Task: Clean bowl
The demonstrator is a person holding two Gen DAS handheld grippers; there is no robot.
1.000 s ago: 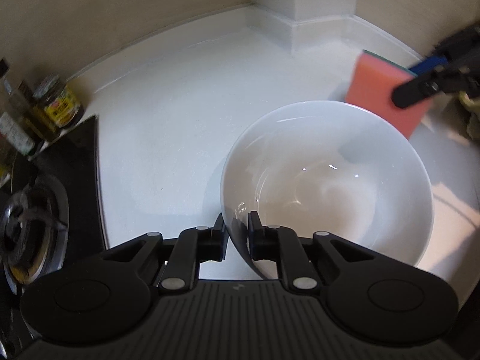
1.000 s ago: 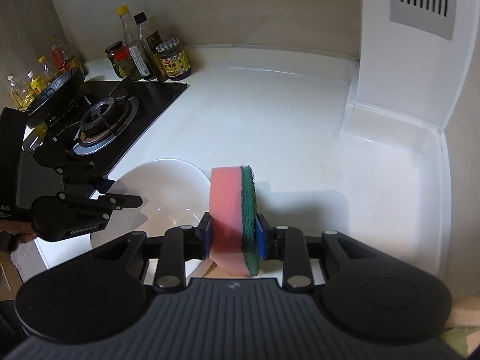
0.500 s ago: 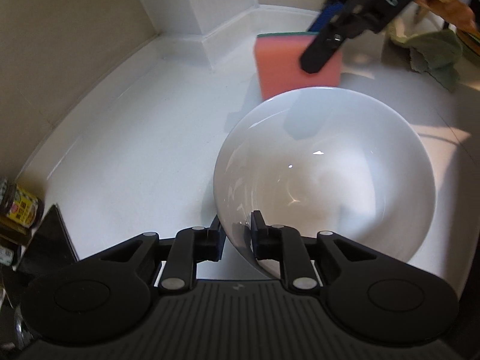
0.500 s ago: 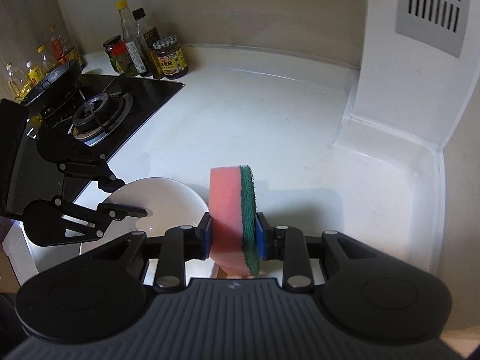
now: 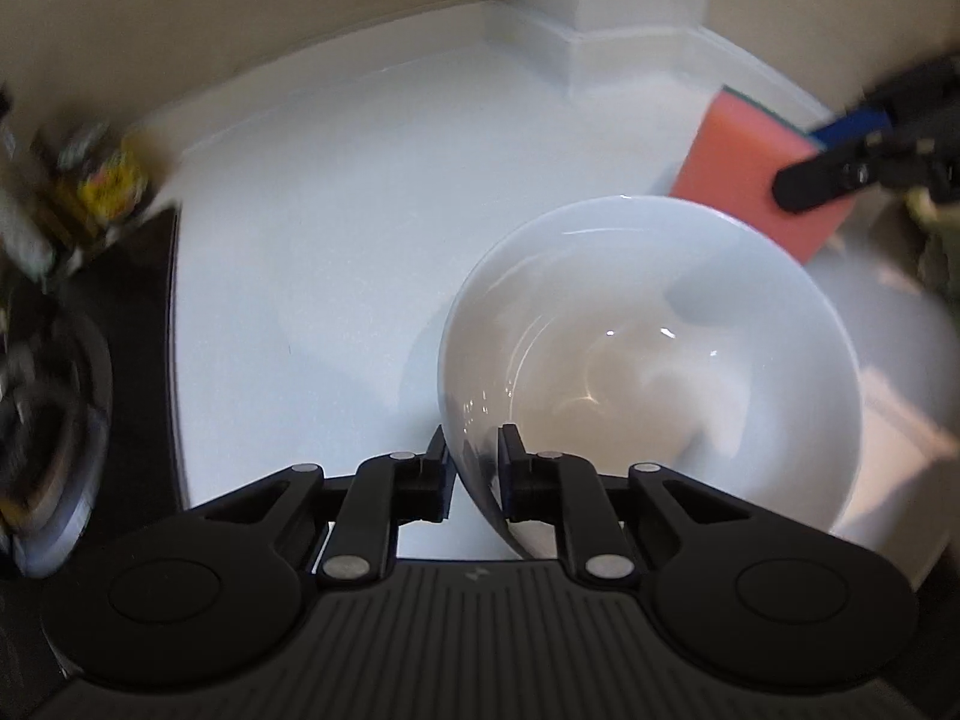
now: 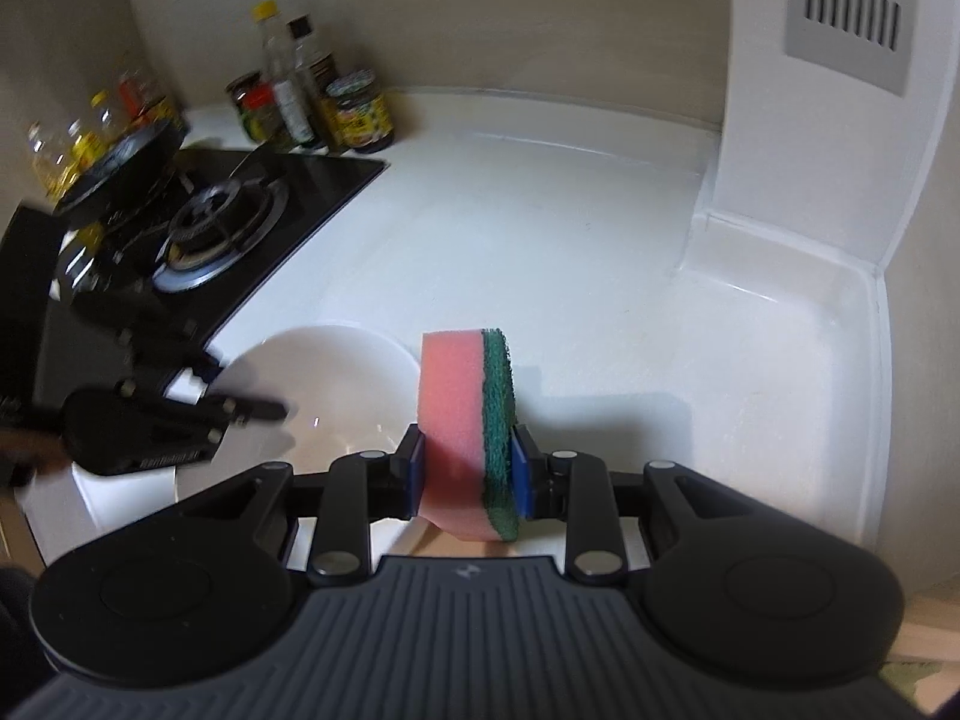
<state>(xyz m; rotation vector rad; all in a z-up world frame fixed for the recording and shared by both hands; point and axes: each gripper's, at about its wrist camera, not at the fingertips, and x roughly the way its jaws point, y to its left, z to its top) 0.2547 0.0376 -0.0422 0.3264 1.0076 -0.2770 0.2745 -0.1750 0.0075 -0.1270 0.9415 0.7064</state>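
Observation:
My left gripper (image 5: 472, 459) is shut on the near rim of a white bowl (image 5: 648, 372), with one finger inside and one outside. The bowl is empty and glossy and is held above the white counter. My right gripper (image 6: 468, 468) is shut on a pink sponge with a green scouring side (image 6: 468, 420), held upright on its edge. In the left wrist view the sponge (image 5: 744, 180) hangs just beyond the bowl's far right rim, with the right gripper (image 5: 840, 150) on it. In the right wrist view the bowl (image 6: 336, 384) lies left of the sponge, with the left gripper (image 6: 240, 402) on its left rim.
A black gas hob (image 6: 198, 228) with a burner lies to the left, a dark pan (image 6: 120, 162) behind it. Several sauce bottles and jars (image 6: 312, 102) stand at the back wall. A white boxed column with a vent (image 6: 852, 6) rises at the right. White counter (image 6: 540, 228) spreads between.
The left gripper has swung back to the left with the bowl; the hob and jars are in its view again. The sponge now sits at the bowl's far right, not straight beyond it.

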